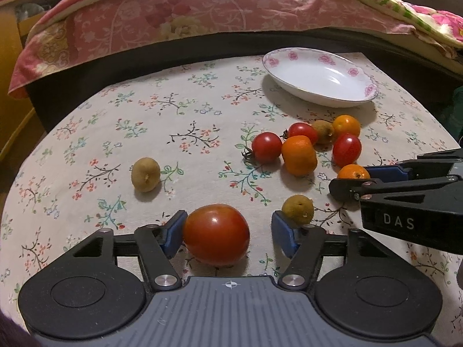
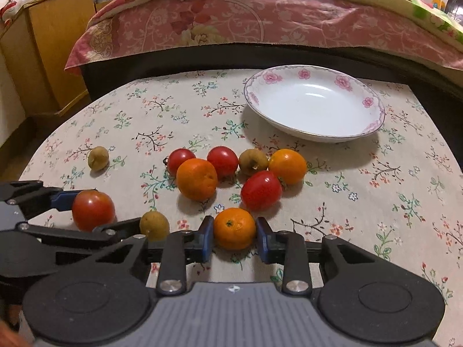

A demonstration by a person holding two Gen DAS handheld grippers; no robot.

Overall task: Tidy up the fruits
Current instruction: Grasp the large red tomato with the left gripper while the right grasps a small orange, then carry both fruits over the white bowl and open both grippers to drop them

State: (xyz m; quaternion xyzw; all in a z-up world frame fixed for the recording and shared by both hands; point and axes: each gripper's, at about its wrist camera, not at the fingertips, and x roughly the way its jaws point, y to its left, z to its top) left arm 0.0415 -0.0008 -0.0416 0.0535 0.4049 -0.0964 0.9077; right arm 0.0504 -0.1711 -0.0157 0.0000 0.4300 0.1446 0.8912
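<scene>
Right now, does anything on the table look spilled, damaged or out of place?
Nothing is spilled or damaged. The white floral plate is upright and holds no fruit; every fruit lies loose on the tablecloth. One small brownish fruit lies apart, left of the cluster.

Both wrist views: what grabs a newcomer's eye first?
The cluster of red tomatoes and oranges mid-table on the floral tablecloth, with an empty pink-flowered plate behind it. Nearer, the left gripper straddles a big tomato, jaws open, while the right gripper brackets an orange.
</scene>
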